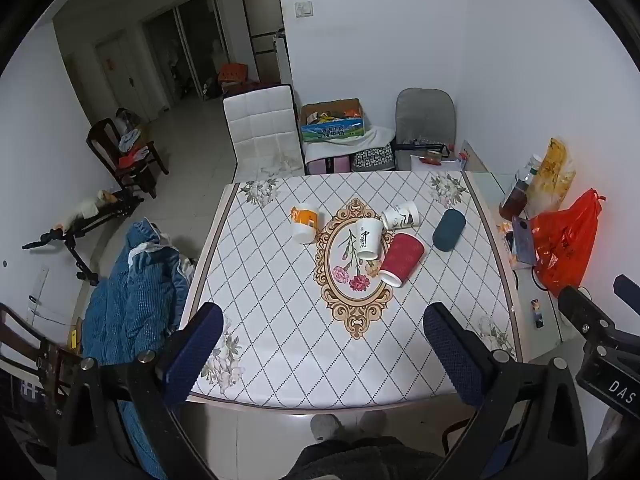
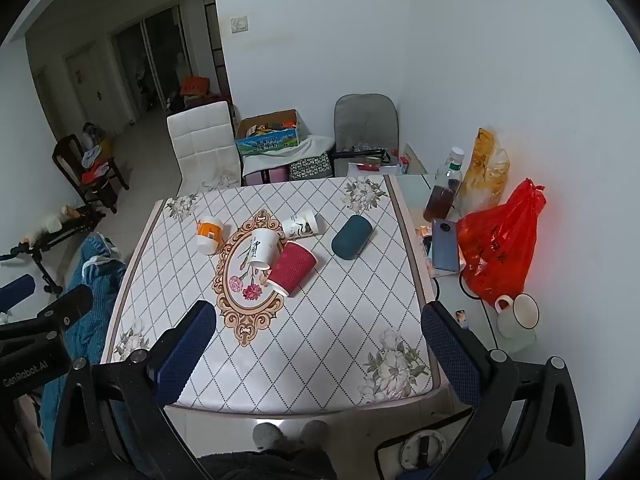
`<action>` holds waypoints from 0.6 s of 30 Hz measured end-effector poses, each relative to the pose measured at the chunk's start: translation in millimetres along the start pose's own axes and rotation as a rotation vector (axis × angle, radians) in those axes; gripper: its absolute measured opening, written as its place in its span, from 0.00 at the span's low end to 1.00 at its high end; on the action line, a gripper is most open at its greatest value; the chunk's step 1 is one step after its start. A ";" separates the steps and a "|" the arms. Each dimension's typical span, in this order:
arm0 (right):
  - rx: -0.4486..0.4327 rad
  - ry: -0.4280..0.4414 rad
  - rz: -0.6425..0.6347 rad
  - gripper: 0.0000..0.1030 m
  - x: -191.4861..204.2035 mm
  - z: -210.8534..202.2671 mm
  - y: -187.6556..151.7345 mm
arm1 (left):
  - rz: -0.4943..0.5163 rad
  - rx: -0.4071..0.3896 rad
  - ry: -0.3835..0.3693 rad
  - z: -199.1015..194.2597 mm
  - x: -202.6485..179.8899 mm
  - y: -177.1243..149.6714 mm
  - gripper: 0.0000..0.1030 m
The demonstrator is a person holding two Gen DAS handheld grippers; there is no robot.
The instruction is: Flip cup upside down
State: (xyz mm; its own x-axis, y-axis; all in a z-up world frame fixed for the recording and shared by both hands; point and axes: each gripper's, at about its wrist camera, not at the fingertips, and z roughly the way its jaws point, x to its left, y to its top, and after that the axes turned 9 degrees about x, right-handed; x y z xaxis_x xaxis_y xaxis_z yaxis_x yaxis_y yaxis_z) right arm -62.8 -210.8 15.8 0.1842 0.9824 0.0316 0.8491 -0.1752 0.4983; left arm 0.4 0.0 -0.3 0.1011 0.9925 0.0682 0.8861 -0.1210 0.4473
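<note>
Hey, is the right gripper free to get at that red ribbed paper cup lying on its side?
Probably yes: the right gripper is open and empty, and only bare tablecloth lies between it and the red ribbed paper cup.

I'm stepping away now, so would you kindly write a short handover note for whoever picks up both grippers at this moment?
Left gripper: open, empty, held above the near table edge.
Right gripper: open, empty, same height.
All five cups lie on their sides on the patterned tablecloth: orange-and-white paper cup, white paper cup with black calligraphy, white paper cup with a bird print, red ribbed paper cup touching the calligraphy cup, dark teal cup alone on the right.
Done: nothing flipped.
Left: grasp each cup and set it rim-down.
</note>
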 end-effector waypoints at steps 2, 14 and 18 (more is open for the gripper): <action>0.000 -0.003 -0.002 1.00 0.0 -0.1 0.0 | -0.001 -0.003 0.001 0.0 -0.1 0.4 1.00; -0.003 -0.001 -0.003 1.00 -2.2 1.4 -0.5 | 0.000 -0.008 0.003 -4.4 -4.3 -6.6 1.00; -0.003 0.001 -0.003 1.00 -4.1 2.4 -0.8 | -0.004 -0.007 0.000 -3.7 -1.0 -10.7 1.00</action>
State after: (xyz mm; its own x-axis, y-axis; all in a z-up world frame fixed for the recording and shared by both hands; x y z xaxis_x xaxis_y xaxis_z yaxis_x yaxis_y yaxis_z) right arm -63.0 -214.9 13.2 0.1805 0.9831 0.0311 0.8482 -0.1716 0.5011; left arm -10.8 0.2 -1.9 0.0974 0.9930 0.0668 0.8834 -0.1171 0.4538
